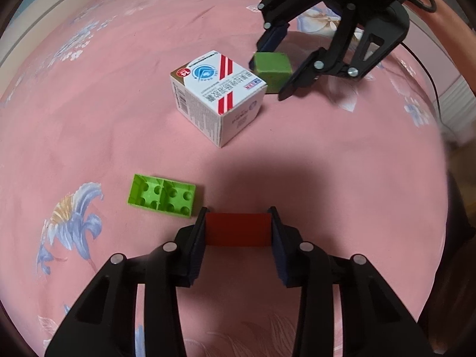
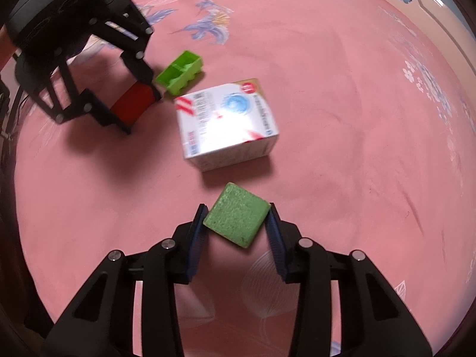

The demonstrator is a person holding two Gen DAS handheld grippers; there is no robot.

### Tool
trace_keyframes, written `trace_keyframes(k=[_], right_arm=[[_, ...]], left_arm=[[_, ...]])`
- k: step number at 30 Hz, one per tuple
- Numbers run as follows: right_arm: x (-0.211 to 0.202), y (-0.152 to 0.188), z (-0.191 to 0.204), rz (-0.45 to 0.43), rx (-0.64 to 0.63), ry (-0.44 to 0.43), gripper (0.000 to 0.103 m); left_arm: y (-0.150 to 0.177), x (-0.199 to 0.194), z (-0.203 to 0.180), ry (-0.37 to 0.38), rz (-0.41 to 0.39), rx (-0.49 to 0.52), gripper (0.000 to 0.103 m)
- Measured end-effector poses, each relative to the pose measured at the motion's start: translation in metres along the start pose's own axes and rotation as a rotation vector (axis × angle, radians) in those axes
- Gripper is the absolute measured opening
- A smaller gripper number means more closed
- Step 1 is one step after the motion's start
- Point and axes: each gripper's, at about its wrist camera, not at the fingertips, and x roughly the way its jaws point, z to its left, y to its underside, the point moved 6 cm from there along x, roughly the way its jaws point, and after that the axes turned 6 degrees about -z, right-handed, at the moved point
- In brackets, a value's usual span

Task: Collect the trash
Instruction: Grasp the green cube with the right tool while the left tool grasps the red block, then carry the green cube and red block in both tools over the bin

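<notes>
My left gripper (image 1: 238, 226) is shut on a red block (image 1: 238, 229), low over the pink cloth; it also shows in the right wrist view (image 2: 142, 105) with the red block (image 2: 131, 102). My right gripper (image 2: 236, 217) has its pads against a dark green cube (image 2: 236, 214), which sits tilted between them; in the left wrist view the right gripper (image 1: 269, 71) straddles the cube (image 1: 272, 70). A white medicine box (image 1: 217, 95) (image 2: 227, 122) lies in the middle. A light green toy brick (image 1: 162, 195) (image 2: 180, 73) lies upside down beside the left gripper.
A pink flowered cloth (image 1: 89, 104) (image 2: 357, 119) covers the surface. A black cable (image 1: 431, 68) runs along the right side. Pale furniture (image 1: 44, 15) stands beyond the far left edge.
</notes>
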Motion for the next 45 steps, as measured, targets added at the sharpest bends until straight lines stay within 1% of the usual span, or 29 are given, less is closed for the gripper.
trace_keyframes(k=[8,15,25,29,38,45], right_arm=[[-0.027,0.006,0.037,-0.012,-0.063,-0.037,0.041],[-0.053,0.013,0.078,-0.017,-0.112,-0.05,0.041],[-0.095,0.032,0.161,-0.015,-0.176,-0.056,0.041],[-0.107,0.038,0.185,-0.018,-0.189,-0.059,0.041],[-0.118,0.059,0.24,-0.026,-0.211,-0.062,0.041],[-0.12,0.073,0.29,-0.055,-0.238,-0.076,0.041]], left_arm=[[0.009,-0.024,-0.022,0.001,-0.001,0.043,0.042],[0.023,-0.052,-0.049,0.001,-0.011,0.048,0.042],[0.049,-0.091,-0.101,-0.007,-0.024,0.07,0.042],[0.059,-0.105,-0.121,-0.007,-0.031,0.077,0.042],[0.081,-0.122,-0.169,-0.006,-0.039,0.092,0.042],[0.098,-0.128,-0.208,-0.001,-0.042,0.112,0.042]])
